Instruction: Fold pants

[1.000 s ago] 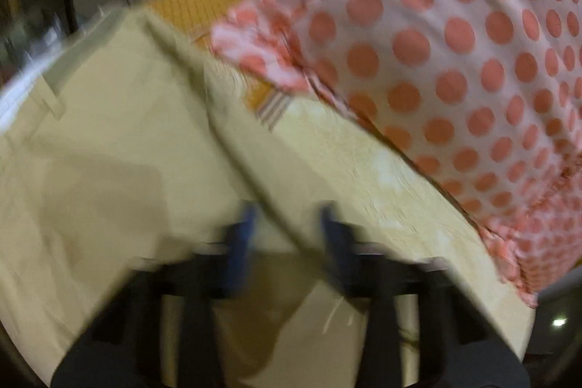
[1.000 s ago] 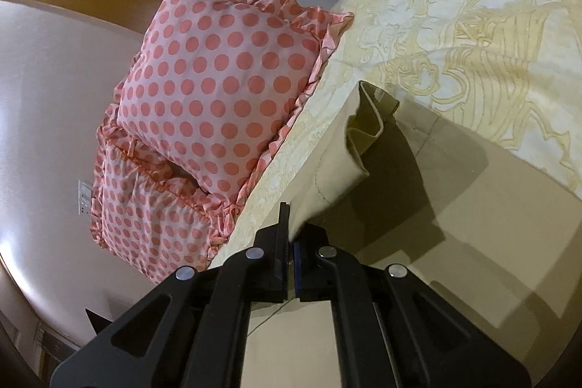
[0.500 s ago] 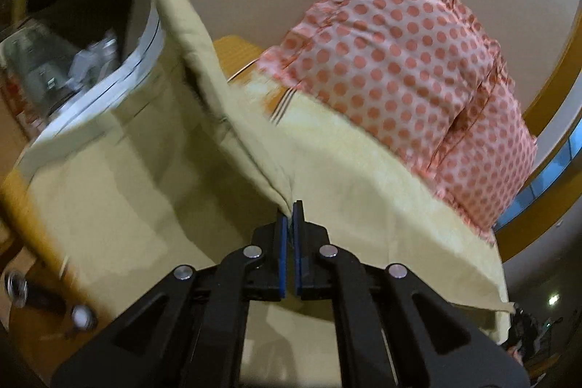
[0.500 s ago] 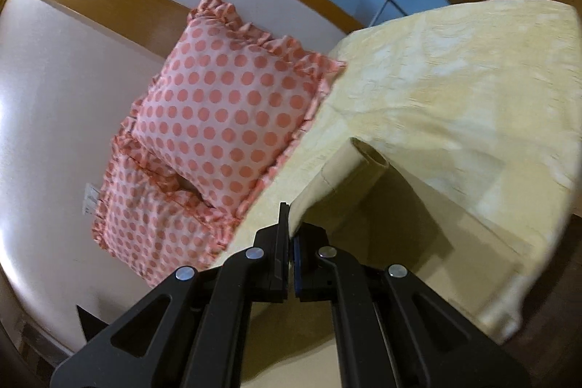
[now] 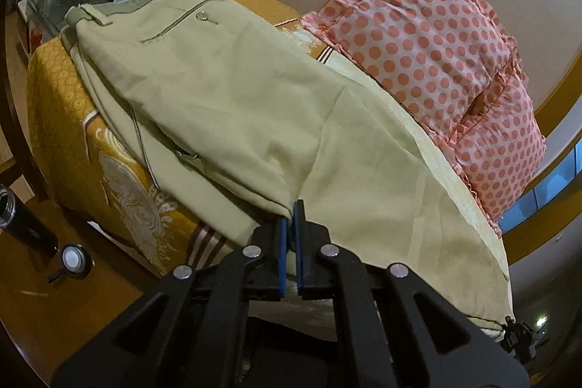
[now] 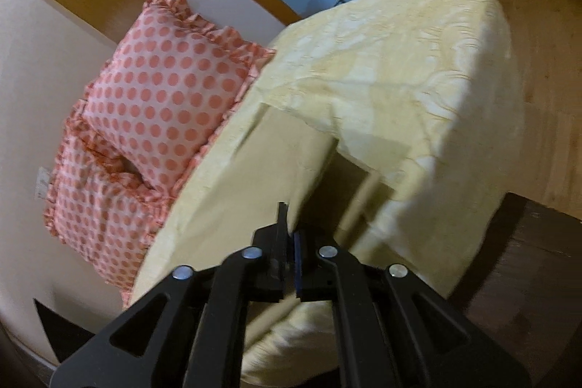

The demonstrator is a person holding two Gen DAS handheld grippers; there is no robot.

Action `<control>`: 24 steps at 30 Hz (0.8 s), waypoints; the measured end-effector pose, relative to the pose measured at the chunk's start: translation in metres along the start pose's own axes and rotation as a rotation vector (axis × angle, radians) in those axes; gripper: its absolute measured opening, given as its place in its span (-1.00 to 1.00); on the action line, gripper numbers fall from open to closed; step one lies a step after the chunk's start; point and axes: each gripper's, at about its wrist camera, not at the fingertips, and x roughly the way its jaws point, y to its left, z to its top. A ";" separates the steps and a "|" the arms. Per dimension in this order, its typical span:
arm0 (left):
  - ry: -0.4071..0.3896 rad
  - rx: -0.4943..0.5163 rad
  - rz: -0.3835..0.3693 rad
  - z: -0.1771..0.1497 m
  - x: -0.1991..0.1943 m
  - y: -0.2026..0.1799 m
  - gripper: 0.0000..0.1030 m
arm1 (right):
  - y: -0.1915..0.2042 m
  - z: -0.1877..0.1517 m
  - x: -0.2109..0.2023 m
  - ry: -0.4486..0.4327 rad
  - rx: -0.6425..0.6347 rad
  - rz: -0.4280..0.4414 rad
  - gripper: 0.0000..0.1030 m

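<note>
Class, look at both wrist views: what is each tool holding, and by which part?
Both hold the pants. The left tool pinches a folded edge; the right tool pinches a fabric edge.

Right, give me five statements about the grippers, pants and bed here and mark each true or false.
1. The left gripper is shut on the khaki pants. True.
2. The pants' waistband lies nearest the left gripper. False: it is at the far end.
3. The polka-dot pillows are blue. False: pink with orange dots.
4. The right gripper pinches pants fabric. True.
5. The bedspread is plain black. False: pale yellow, patterned.
</note>
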 end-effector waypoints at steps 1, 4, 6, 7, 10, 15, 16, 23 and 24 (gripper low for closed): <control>-0.011 0.010 0.004 -0.001 -0.002 0.000 -0.82 | -0.004 0.001 -0.005 -0.026 0.010 0.011 -0.53; -0.032 0.021 -0.006 -0.003 -0.006 0.000 -0.55 | -0.006 0.004 -0.015 -0.119 -0.017 -0.036 -0.34; -0.044 0.025 -0.027 -0.004 -0.008 -0.001 -0.38 | -0.003 0.004 -0.016 -0.167 -0.063 -0.114 -0.19; -0.050 0.030 -0.034 -0.005 -0.009 -0.002 -0.29 | -0.003 0.003 -0.015 -0.178 -0.072 -0.137 -0.13; -0.064 0.053 -0.042 -0.008 -0.010 -0.005 -0.13 | -0.002 -0.003 -0.013 -0.213 -0.118 -0.154 -0.12; -0.077 0.089 -0.045 -0.011 -0.009 -0.012 0.07 | 0.014 -0.023 -0.010 -0.201 -0.254 -0.128 -0.14; -0.080 0.091 -0.049 -0.011 -0.009 -0.013 0.13 | 0.016 -0.027 -0.009 -0.185 -0.266 -0.103 -0.22; -0.113 0.082 -0.079 -0.012 -0.019 -0.011 0.37 | 0.058 -0.024 0.008 -0.174 -0.352 -0.006 -0.87; -0.136 0.070 -0.075 -0.011 -0.024 -0.009 0.50 | 0.072 -0.023 0.009 -0.173 -0.372 0.029 -0.87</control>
